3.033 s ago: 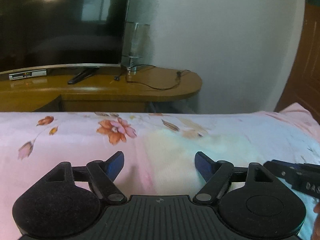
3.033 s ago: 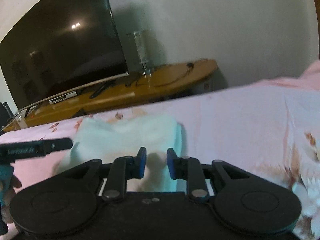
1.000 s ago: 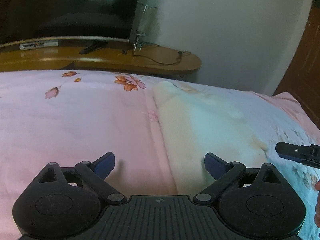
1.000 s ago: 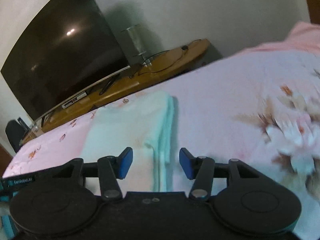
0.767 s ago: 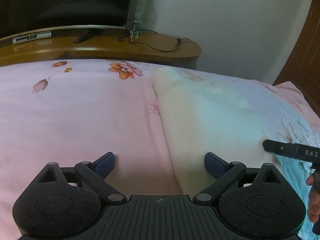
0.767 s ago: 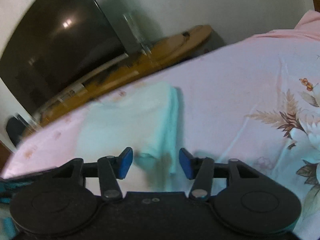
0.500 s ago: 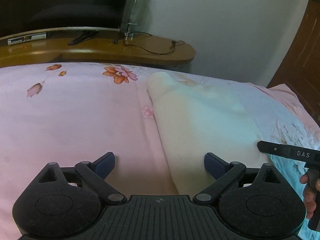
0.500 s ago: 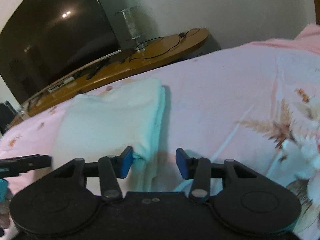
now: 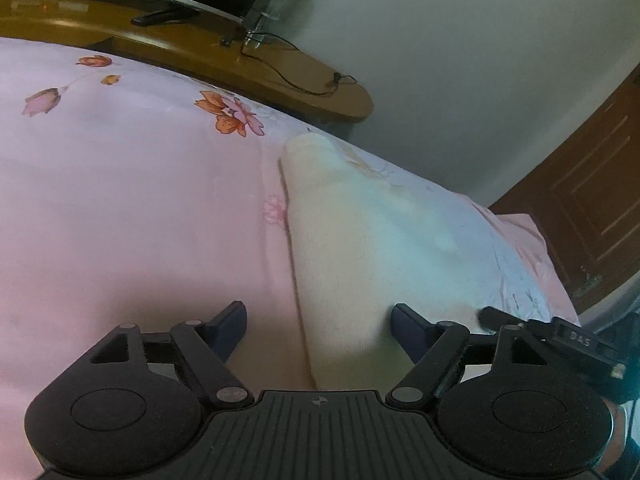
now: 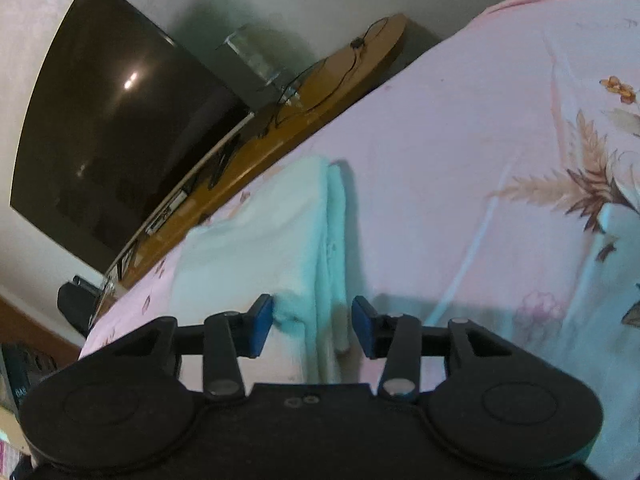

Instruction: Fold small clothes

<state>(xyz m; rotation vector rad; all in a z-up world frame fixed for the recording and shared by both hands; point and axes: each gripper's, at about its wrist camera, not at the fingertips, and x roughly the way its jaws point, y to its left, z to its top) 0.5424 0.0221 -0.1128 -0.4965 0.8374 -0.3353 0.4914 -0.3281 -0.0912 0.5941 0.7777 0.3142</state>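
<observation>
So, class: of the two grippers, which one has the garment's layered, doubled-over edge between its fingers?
The right gripper: the pale folded garment shows stacked layers there. The left gripper straddles its single smooth edge.

One folded garment [image 9: 360,248], one bedsheet [image 9: 120,200], one television [image 10: 112,128], one wooden stand [image 9: 280,80], two tools: left tool [image 9: 318,330], right tool [image 10: 313,322]

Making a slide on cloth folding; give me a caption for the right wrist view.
Right gripper, jaws apart, straddles the near corner of a pale folded garment on a pink floral bedsheet.
</observation>
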